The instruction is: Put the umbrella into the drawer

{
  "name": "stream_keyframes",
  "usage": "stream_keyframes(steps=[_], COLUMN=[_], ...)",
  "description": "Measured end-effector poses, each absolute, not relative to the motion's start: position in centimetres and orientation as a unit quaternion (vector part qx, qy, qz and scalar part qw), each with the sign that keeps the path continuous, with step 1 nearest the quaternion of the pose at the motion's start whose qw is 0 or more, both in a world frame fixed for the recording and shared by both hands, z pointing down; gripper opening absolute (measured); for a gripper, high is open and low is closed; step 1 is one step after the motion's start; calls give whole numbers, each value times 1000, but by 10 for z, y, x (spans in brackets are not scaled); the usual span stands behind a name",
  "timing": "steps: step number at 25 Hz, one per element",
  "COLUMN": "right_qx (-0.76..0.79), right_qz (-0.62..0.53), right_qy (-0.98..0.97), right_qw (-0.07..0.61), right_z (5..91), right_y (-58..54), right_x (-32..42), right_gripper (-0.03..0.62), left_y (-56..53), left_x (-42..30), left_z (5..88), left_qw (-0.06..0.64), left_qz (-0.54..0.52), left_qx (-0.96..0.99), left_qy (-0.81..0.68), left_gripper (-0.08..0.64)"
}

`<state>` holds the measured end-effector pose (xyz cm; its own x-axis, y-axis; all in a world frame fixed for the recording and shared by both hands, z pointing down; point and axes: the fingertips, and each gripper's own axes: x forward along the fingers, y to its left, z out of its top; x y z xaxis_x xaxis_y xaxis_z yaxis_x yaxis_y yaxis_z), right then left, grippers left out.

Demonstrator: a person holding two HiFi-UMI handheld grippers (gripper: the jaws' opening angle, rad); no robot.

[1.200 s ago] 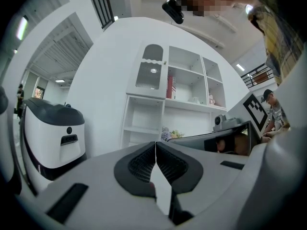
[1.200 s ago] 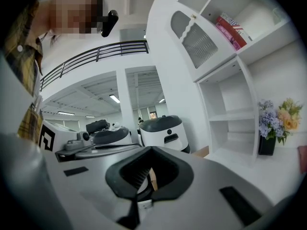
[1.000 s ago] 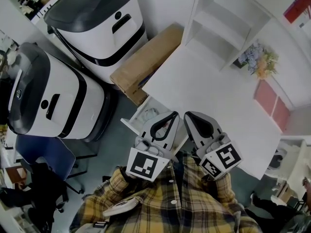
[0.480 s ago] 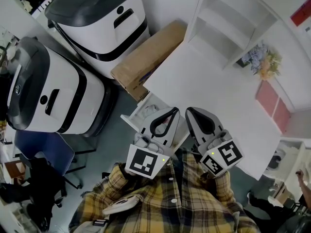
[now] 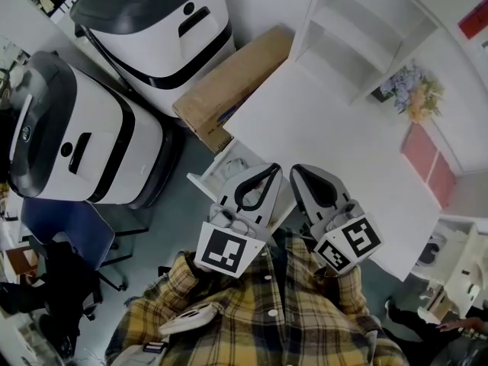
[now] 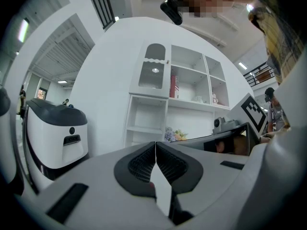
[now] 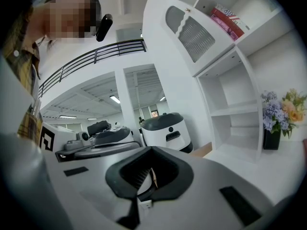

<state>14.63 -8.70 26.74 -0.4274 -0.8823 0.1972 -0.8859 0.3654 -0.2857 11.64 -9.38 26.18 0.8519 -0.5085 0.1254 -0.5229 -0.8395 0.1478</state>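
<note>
White tabletop (image 5: 343, 143) fills the right, with white shelving (image 5: 366, 29) rising at its far end. Far left we have two white-and-black machines (image 5: 152, 29), and a cardboard box (image 5: 229, 82) lies between them and the table. The drawer (image 5: 202, 189) stands pulled out at the table's near left edge with something pale inside; we cannot tell if that is the umbrella. Just beside it, left gripper (image 5: 273, 171) and right gripper (image 5: 297, 171) sit side by side against the plaid shirt (image 5: 267, 319), both claws pressed together on nothing.
</note>
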Motion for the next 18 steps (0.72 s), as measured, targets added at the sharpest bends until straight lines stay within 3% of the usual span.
stream_keyframes(steps=[11, 18], right_qx=[524, 523], right_qz=[173, 173], right_qy=[-834, -834], right_qw=[11, 9], right_z=[268, 268], right_y=[-82, -77], right_x=[148, 151], right_gripper=[17, 17], left_y=[-86, -81], left_x=[125, 131], left_z=[259, 256], left_qw=[88, 53], left_qz=[41, 51], left_qx=[963, 973], left_qy=[-252, -220], left_gripper=[23, 23])
